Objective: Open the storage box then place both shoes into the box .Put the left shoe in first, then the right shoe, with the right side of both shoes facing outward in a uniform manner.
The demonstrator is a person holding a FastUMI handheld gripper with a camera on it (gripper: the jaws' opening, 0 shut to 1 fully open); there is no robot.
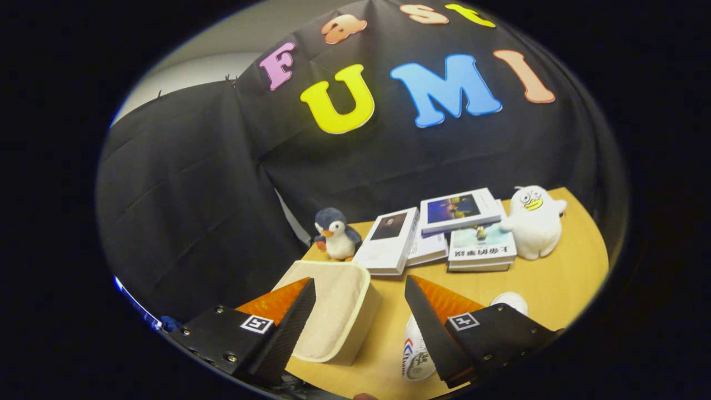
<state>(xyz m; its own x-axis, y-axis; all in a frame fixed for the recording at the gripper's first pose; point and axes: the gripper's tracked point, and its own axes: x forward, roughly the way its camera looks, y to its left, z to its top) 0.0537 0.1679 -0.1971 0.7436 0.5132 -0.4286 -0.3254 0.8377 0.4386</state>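
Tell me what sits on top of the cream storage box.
A beige cloth-textured lid covers the storage box; the left finger of the open gripper overlaps its near corner. The closed lid hides the box's inside.

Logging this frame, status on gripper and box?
Gripper open, nothing between fingers. Cream storage box just ahead, partly behind the left finger, closed side up. White can lying by the right finger. Books and plush toys beyond.
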